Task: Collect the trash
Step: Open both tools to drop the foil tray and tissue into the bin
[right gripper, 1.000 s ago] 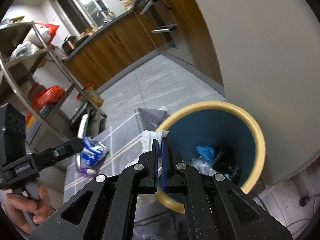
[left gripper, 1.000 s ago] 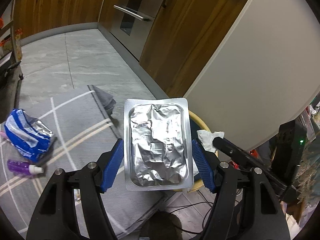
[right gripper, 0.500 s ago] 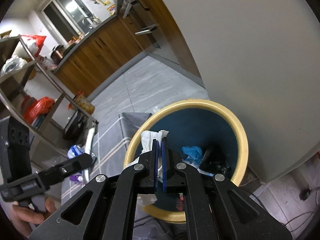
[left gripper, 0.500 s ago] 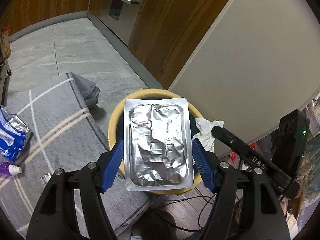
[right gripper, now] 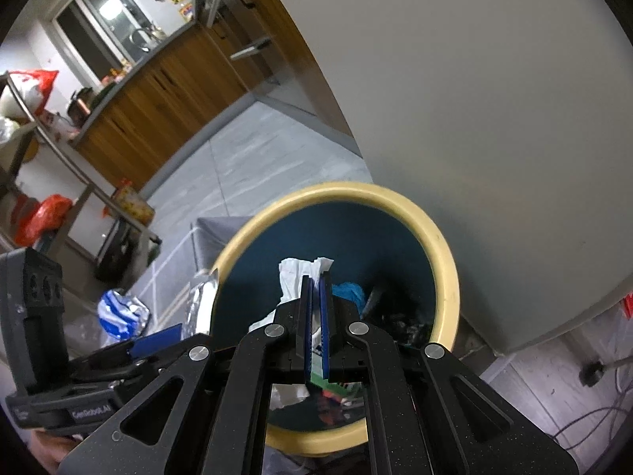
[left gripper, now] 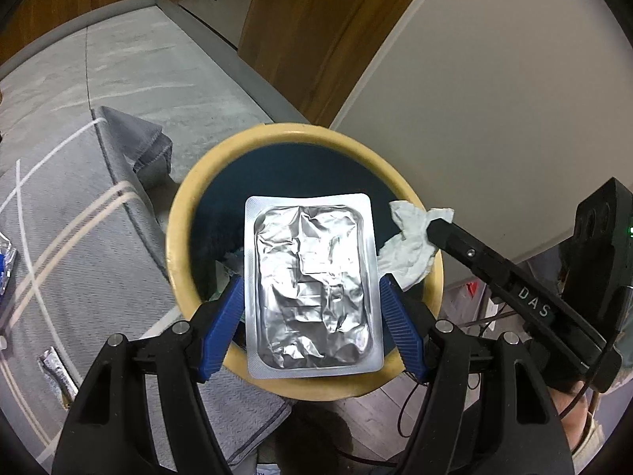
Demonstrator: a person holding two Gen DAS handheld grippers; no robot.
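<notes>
Left wrist view: the left gripper (left gripper: 312, 316) clamps a crinkled foil tray (left gripper: 312, 285) by its long edges, above the round yellow-rimmed bin (left gripper: 178, 213). Grey rug (left gripper: 91, 261) lies left, wall right.

Right wrist view: the right gripper (right gripper: 314, 301), jaws pinched together, holds a crumpled white tissue (right gripper: 294, 277) over the bin's (right gripper: 443, 261) dark-blue inside.

The floor (left gripper: 166, 79) is grey tile with pale streaks, meeting a grey plinth under wooden cabinets. A grey rug (left gripper: 79, 261) with white and beige lines lies on it, one corner (left gripper: 138, 138) folded back on itself. A round bin with a yellow rim (left gripper: 178, 213) and dark blue inside stands at the rug's edge. On the rug lie a small silver wrapper (left gripper: 57, 372) and a crumpled blue-and-white bag (right gripper: 120, 314). Cables (right gripper: 593, 423) trail over the paler floor beside the bin.
</notes>
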